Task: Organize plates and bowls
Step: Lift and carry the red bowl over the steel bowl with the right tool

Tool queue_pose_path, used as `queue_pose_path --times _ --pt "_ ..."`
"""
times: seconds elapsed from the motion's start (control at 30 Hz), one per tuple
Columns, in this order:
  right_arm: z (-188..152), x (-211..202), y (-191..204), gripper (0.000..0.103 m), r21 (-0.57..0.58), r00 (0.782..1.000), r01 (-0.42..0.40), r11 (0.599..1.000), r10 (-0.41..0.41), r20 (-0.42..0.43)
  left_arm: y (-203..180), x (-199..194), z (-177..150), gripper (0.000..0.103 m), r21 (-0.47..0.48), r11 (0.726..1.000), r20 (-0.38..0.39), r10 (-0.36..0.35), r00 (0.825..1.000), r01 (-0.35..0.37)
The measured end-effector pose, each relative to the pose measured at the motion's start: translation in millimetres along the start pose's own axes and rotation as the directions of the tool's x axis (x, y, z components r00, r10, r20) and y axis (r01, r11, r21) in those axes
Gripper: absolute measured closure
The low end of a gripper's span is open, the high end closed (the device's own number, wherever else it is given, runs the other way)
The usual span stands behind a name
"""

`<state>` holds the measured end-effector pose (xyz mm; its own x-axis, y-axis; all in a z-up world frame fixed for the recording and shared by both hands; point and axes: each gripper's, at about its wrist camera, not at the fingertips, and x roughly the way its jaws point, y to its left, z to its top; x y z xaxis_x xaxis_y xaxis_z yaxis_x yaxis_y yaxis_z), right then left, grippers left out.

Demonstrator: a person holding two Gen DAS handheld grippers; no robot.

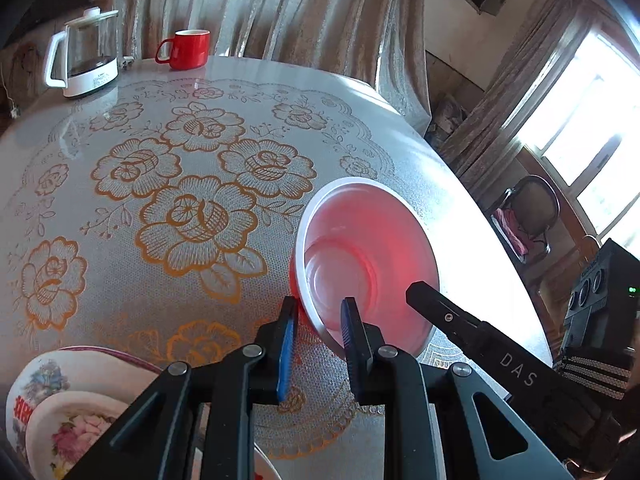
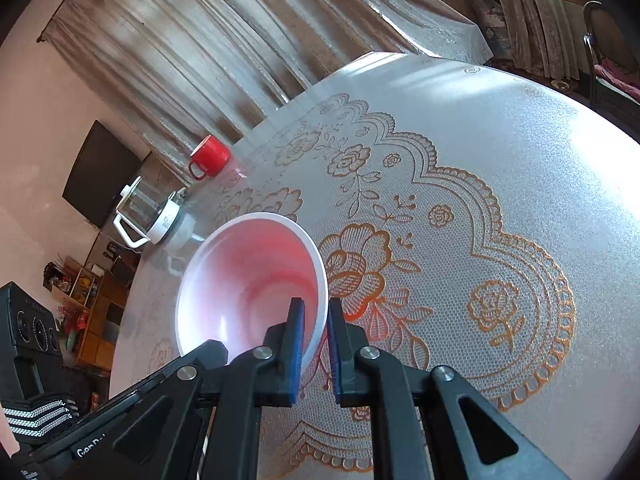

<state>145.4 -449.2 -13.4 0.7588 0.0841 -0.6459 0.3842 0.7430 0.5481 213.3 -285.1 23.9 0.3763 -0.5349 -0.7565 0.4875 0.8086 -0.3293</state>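
A bowl (image 1: 364,256), red outside and white inside with a pink glow, is tilted over the lace tablecloth (image 1: 192,208). My left gripper (image 1: 320,320) straddles its near rim, one pad on the red outer wall and one inside, shut on it. From the right, my right gripper (image 1: 420,294) reaches onto the bowl's other near edge. In the right wrist view the same bowl (image 2: 248,280) has its rim pinched between the pads of my right gripper (image 2: 316,320), which is shut on it. Floral dishes (image 1: 60,412) sit stacked at the lower left of the left wrist view.
A red mug (image 1: 186,50) (image 2: 210,156) and a glass kettle (image 1: 86,56) (image 2: 148,216) stand at the table's far side by the curtain. The round table's edge (image 1: 500,248) curves close past the bowl, with a chair (image 1: 528,216) beyond it.
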Motion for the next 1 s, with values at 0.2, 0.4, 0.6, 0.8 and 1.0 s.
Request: queue_pose_path --times 0.2,0.4,0.6,0.8,1.0 --pt "-21 -19 17 0.093 -0.02 0.999 -0.042 0.999 0.042 -0.001 8 -40 -23 0.081 -0.016 1.0 0.047 0.001 0.999 0.0" --pt "-39 -41 42 0.093 -0.082 0.997 -0.07 0.994 0.071 0.005 16 -76 -47 0.081 -0.034 0.999 0.093 0.006 0.996 -0.002" --pt "-57 -54 63 0.093 -0.127 0.996 -0.091 0.988 0.092 -0.001 27 -106 -63 0.081 -0.045 0.999 0.136 0.011 0.991 -0.005" --pt "-72 -59 86 0.093 -0.179 0.994 -0.108 0.978 0.107 -0.02 47 -125 -77 0.081 -0.082 0.997 0.157 0.017 0.987 -0.004" --pt "-87 -58 116 0.093 -0.245 0.99 -0.138 0.96 0.13 -0.049 76 -151 -94 0.081 -0.129 0.992 0.192 0.038 0.981 -0.013"
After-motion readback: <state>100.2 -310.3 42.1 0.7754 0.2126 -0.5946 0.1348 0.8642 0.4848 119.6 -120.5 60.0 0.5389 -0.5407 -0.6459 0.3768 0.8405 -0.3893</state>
